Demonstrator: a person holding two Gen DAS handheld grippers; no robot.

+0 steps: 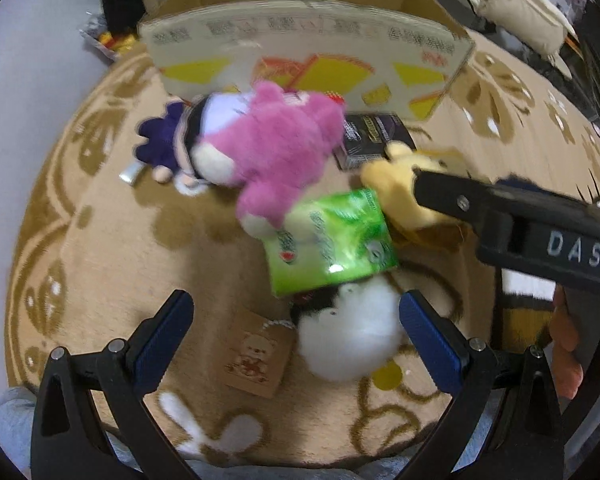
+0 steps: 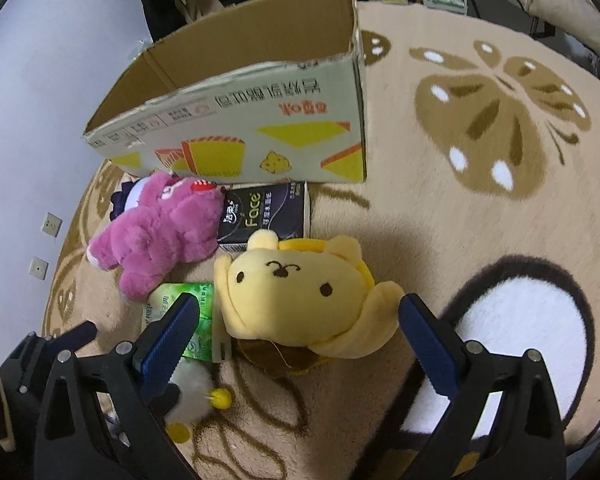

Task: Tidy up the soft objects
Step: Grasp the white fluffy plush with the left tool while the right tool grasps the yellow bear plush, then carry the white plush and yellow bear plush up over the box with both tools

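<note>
1. Nearest the lens, the left gripper (image 1: 296, 320) is seen with its jaws spread wide, nothing held; a white fluffy toy (image 1: 348, 340) lies between its fingers on the rug (image 1: 112, 248).
2. Just beyond the white toy, a green tissue pack (image 1: 328, 240) is laid, overlapped at its far edge by the pink plush (image 1: 276, 148).
3. Beside the green pack, the yellow bear plush (image 2: 300, 292) is framed by the right gripper (image 2: 296, 332), whose jaws are released and apart.
4. Behind the yellow bear, a black tissue pack (image 2: 268, 212) is placed.
5. Farthest off, past the black pack, the open cardboard box (image 2: 260, 120) is stood.
</note>
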